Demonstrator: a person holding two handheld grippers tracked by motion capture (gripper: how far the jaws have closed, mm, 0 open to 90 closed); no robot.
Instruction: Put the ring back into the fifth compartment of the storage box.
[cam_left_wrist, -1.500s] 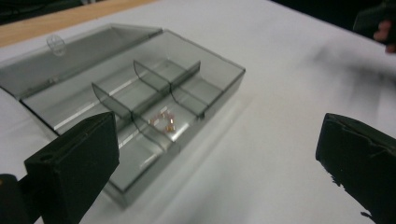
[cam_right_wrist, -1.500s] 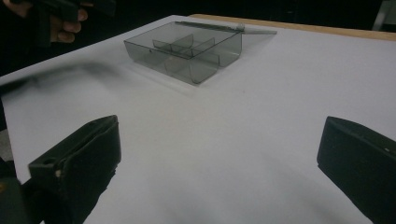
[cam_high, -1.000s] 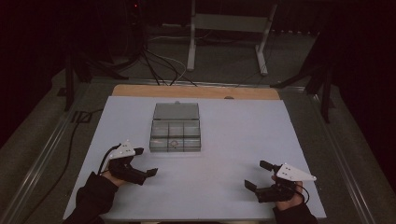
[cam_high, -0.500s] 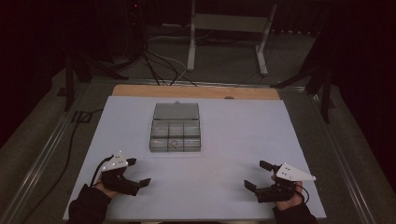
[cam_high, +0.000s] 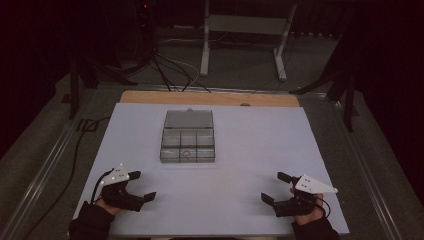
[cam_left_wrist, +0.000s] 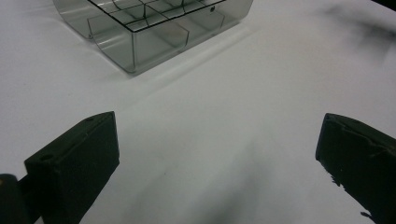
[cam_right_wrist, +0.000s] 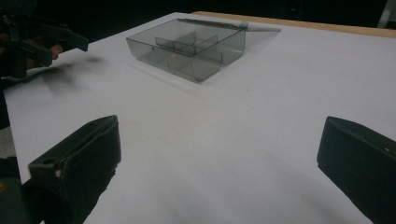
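At the near edge of the white counter (cam_high: 260, 150), the left tool (cam_high: 141, 186) and right tool (cam_high: 276, 187) rested well apart, jaws spread wide and empty. Farther off, between them, sat a clear compartment box (cam_high: 188, 142), lid laid back.

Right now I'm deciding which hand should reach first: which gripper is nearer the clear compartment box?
Left. The left gripper sits near the table's front edge, diagonally off the clear compartment box; the right gripper lies farther off to the other side. Both are open.
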